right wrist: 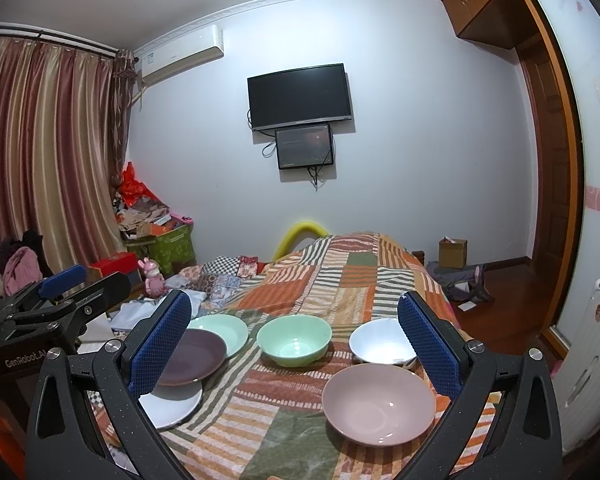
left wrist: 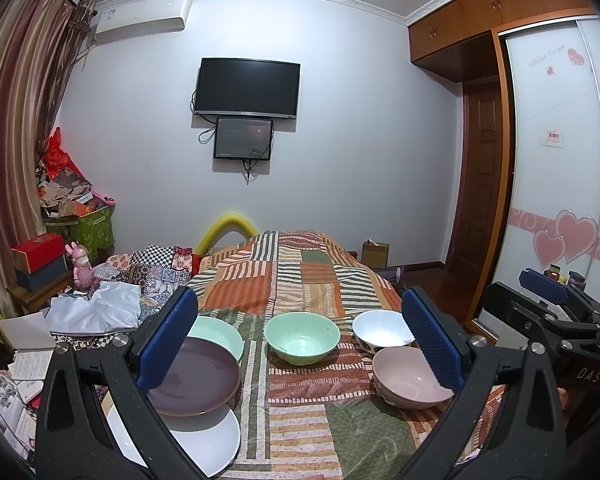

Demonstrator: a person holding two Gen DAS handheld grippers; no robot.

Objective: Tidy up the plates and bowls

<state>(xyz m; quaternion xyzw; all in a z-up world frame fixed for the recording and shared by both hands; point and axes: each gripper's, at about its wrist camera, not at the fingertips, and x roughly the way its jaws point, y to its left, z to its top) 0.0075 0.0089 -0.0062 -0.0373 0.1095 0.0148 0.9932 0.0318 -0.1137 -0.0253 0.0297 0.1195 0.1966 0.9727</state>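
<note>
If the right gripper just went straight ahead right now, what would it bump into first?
Probably the green bowl, which sits between the open right gripper's fingers. The pink bowl lies nearer but lower, so depth is uncertain.

Home bedroom, bed under a patchwork bedspread as landmark, wall-mounted television on the wall beyond its foot, air conditioner above left of it, striped curtains to the bed's left, heart-decorated sliding wardrobe to its right.

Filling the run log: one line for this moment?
left gripper: open, empty | right gripper: open, empty | three plates, three bowls on bedspread, untouched
</note>
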